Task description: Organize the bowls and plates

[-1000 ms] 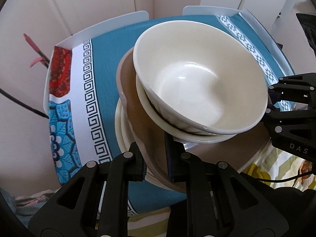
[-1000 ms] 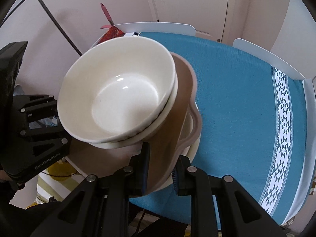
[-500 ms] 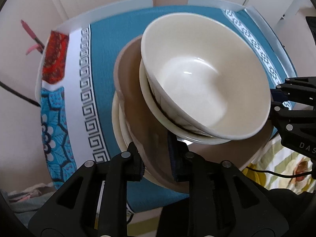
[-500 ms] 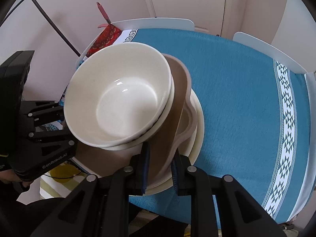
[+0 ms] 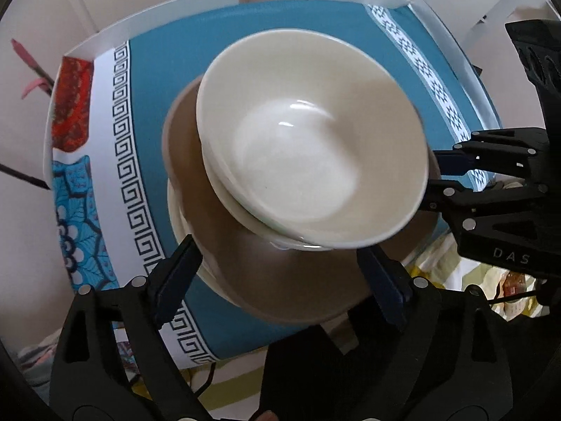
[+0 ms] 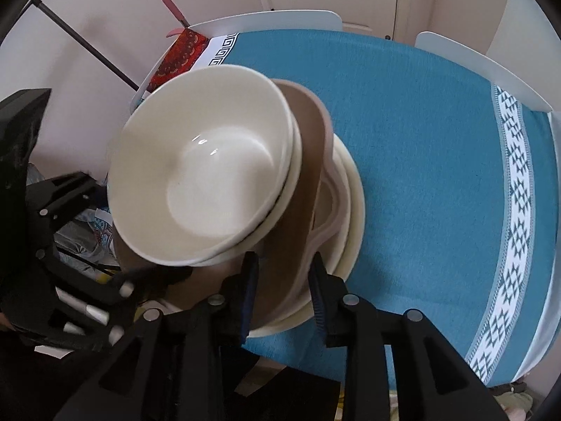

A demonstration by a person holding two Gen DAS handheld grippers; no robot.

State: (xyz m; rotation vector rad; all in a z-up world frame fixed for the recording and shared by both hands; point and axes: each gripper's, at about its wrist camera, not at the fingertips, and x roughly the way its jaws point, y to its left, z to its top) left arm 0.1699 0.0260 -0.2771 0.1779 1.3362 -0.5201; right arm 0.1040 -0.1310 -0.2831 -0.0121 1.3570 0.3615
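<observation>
Two nested cream bowls [image 5: 312, 172] sit on a brown plate [image 5: 280, 280], which rests on cream plates [image 6: 350, 210] on the blue tablecloth [image 5: 168, 45]. The bowls [image 6: 207, 172] and brown plate [image 6: 308, 189] also show in the right wrist view. My left gripper [image 5: 280, 273] is open, its fingers spread on either side of the brown plate's near rim. My right gripper [image 6: 282, 287] is open, its jaws a little apart around the brown plate's edge. Each gripper shows in the other's view, the right one [image 5: 455, 175] at the far side of the stack.
White chair backs [image 6: 266, 21] stand behind the table. A red patterned patch [image 5: 70, 105] and key-pattern border [image 5: 129, 161] mark the cloth's left end. Bedding [image 5: 455, 273] lies below the table's near edge. A dark pole [image 6: 87, 45] leans by the wall.
The lifted brown plate with the bowls has come down onto the cream plates. Both grippers have opened and let go of its rim; the left jaws spread wide.
</observation>
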